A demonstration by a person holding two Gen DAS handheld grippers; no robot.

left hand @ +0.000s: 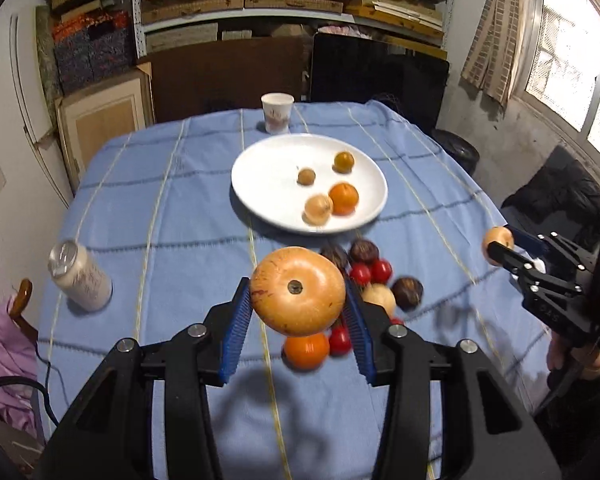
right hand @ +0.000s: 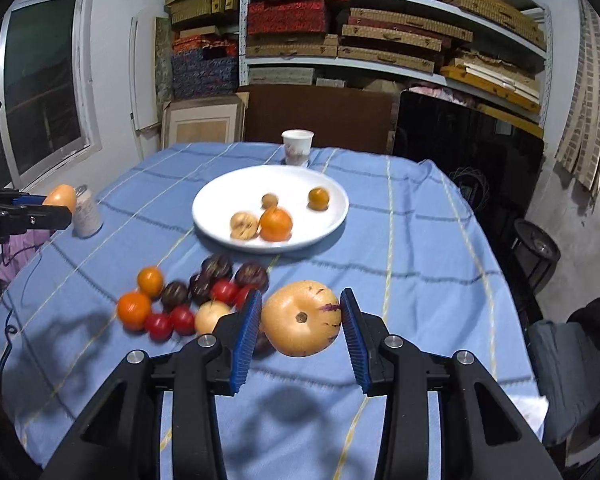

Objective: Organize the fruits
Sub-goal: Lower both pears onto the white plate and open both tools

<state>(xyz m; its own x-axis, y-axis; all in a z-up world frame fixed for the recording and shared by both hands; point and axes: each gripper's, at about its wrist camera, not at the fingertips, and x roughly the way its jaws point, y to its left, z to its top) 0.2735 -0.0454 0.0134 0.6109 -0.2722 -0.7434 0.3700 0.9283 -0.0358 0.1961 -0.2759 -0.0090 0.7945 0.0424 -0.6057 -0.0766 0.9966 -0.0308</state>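
Four fruits on one white plate (right hand: 204, 216), two held pale fruits, one cup (right hand: 297, 147), one can (right hand: 87, 212), a mixed fruit pile lower left, count unclear.

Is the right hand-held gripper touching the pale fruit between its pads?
Touching. The right wrist view shows both blue pads pressed against the pale fruit, which the right hand-held gripper holds above the tablecloth.

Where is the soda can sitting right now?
The soda can stands on the blue tablecloth near the table's left edge in the left wrist view, left of the white plate.
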